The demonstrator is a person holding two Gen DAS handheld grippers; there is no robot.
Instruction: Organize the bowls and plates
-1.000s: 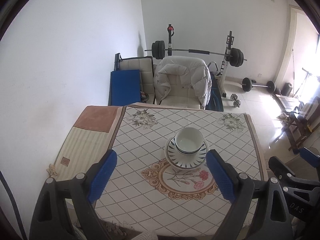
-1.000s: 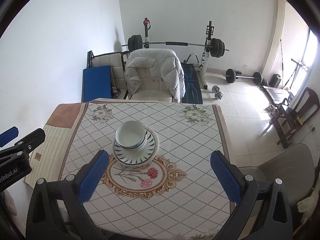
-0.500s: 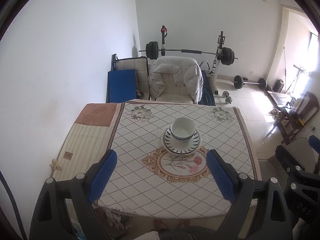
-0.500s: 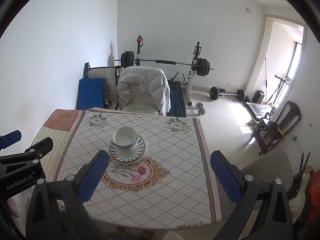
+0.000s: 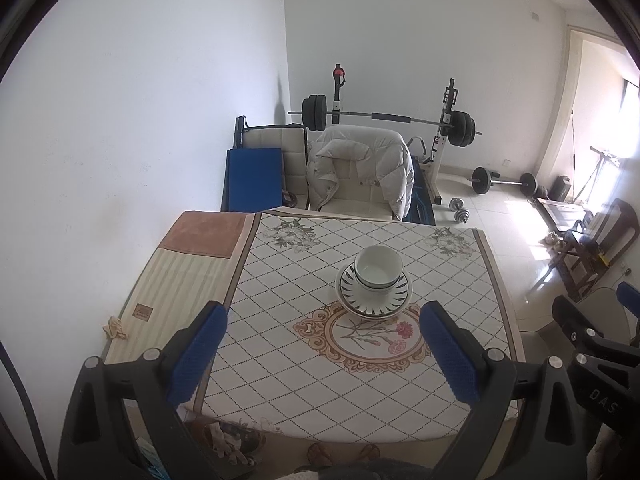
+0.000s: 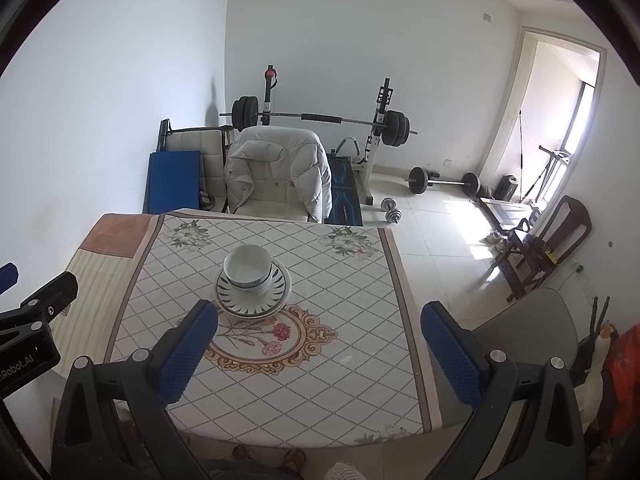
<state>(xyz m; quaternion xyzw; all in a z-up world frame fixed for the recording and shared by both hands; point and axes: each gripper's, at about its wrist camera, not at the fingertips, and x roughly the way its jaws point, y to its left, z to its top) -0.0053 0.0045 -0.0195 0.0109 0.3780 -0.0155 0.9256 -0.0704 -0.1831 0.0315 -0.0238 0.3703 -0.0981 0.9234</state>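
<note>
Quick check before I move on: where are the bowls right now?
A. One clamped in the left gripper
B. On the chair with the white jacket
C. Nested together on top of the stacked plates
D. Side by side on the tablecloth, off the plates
C: the white bowls sit nested on the striped-rim plates on the tablecloth, and both the left gripper and the right gripper are open and empty.

White bowls (image 5: 378,269): two nested, upright, thin dark band near rim, inside empty. Stack sits on plates (image 5: 375,294), slightly toward their far-left side. Plates: two stacked, upper one white with dark radiating leaf strokes around rim, lower one plain pale, edge showing beneath. Whole pile rests flat on table (image 5: 328,380), touching far edge of oval flower medallion (image 5: 366,334), about midway across tabletop.
</note>
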